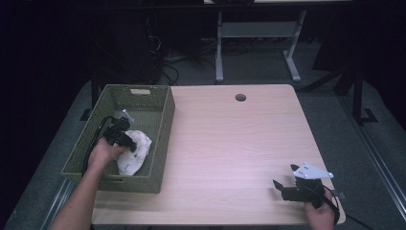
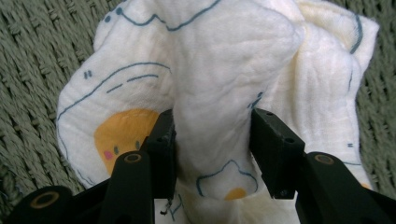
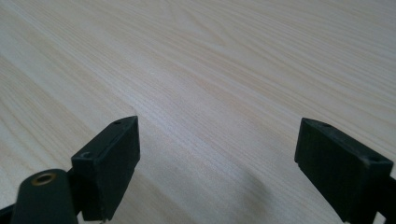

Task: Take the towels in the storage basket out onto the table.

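**Picking the cloth out of the basket**

We have our left hand-held gripper [image 1: 125,139] down inside the green woven basket [image 1: 162,125], which sits at the left edge of the counter [image 1: 230,139]. Its jaws are pinched on a raised fold of the white printed cloth [image 2: 224,79] — the fabric bulges up between the two pads, and both press into it. We judge that a bunched ridge gives us more to hold than a flat layer would, so the grip sits on the highest crease. The cloth itself lies crumpled on the basket floor, toward the near right corner.

Our right hand-held gripper [image 1: 287,188] rests at the near right of the counter with its jaws spread wide and nothing between them — parked well apart from the basket, we judge, until the cloth comes out.

The counter is pale wood grain with a round cable hole [image 1: 240,97] near its far edge. Beyond it the room is dark; a grey desk frame [image 1: 258,33] stands on the floor.
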Available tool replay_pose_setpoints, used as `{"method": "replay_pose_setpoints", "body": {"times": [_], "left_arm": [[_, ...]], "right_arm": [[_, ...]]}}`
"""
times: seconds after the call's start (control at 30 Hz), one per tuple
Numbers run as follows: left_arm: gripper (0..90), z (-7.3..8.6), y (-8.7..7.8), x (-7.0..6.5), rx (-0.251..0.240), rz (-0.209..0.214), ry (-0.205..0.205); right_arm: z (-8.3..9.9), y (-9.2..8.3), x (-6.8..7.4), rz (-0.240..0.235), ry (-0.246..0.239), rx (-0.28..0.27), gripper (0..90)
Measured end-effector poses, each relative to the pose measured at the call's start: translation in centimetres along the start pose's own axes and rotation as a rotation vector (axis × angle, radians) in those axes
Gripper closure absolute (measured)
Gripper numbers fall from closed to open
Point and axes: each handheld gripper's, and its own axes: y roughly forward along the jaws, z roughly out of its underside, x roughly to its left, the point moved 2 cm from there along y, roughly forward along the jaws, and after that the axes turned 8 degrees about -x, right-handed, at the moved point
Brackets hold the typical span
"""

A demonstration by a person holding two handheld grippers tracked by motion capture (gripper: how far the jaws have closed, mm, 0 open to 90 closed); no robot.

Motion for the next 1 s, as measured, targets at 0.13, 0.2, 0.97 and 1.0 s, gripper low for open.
{"method": "replay_pose_setpoints", "body": {"times": [0.13, 0.2, 0.97, 1.0], "left_arm": [[55.3, 0.0, 0.1, -0.2, -0.002, -0.020, 0.021], [58.7, 0.0, 0.1, -0.1, -0.003, -0.022, 0.022], [76.3, 0.9, -3.9, 1.7, -0.147, 0.069, -0.090], [76.3, 1.0, -4.4, 1.8, -0.170, 0.085, -0.098]], "right_arm": [[0.0, 0.0, 0.1, -0.002, -0.002, 0.001, 13.7], [0.0, 0.0, 0.1, -0.004, -0.003, 0.004, 13.7], [0.0, 0.1, 0.1, 0.000, 0.003, 0.004, 13.7], [0.0, 0.1, 0.1, 0.001, 0.002, 0.003, 13.7]]}}
